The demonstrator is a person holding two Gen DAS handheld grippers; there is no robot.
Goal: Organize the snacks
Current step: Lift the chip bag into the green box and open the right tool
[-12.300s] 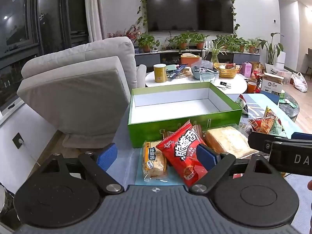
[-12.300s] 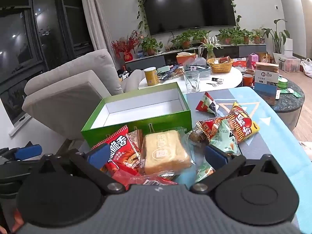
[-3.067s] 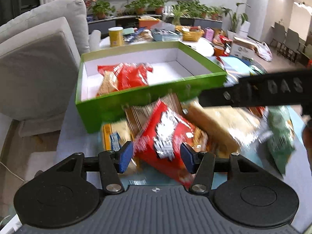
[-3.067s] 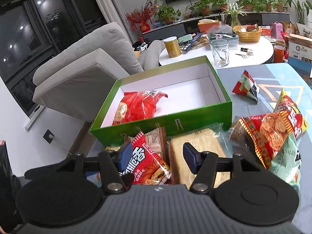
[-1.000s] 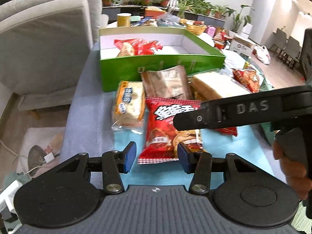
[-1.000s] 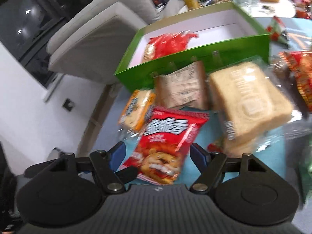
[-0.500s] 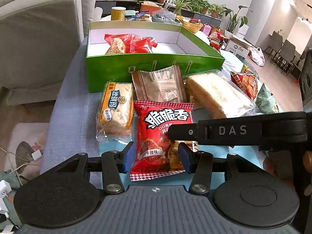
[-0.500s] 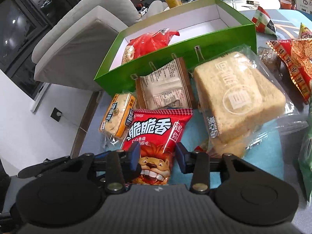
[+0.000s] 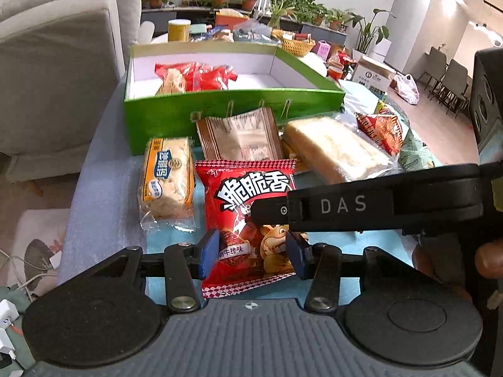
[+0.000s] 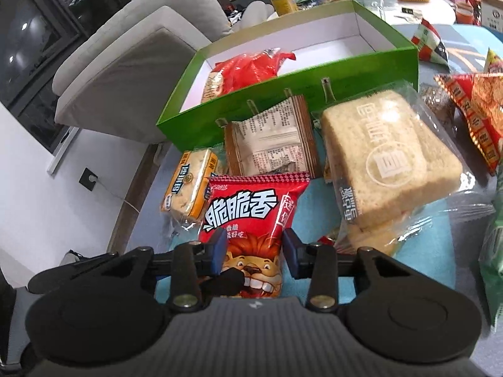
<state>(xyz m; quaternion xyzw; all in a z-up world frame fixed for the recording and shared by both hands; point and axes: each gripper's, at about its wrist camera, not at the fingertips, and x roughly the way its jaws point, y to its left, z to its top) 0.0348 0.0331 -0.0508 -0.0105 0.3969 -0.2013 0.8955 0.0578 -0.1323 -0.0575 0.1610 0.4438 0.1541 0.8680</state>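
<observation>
A red snack bag (image 9: pixel 248 194) with a cartoon lion (image 10: pixel 248 210) lies flat in front of the green box (image 9: pixel 163 116). My right gripper (image 10: pixel 254 249) is shut on the bag's lower half, blue pads against both side edges. One of its fingers (image 9: pixel 345 204) crosses the bag in the left wrist view. My left gripper (image 9: pixel 251 253) hovers over the bag's bottom end, jaws narrow and closing slightly, pads not pressing it. A left finger (image 10: pixel 229 279) pokes in over the lion. A red packet (image 9: pixel 195 77) lies inside the box (image 10: pixel 361 69).
Left of the bag is a yellow cake packet (image 9: pixel 166 176). A brown sachet (image 9: pixel 242 135) and wrapped bread (image 9: pixel 333 147) lie against the box front. More snack bags (image 10: pixel 478 119) are at the right. A person's hand (image 9: pixel 490 257) holds the right gripper. A grey sofa (image 9: pixel 56 62) stands left.
The right gripper's jaws went from wide apart to closed on the red bag. Both cameras came a little nearer to the bag.
</observation>
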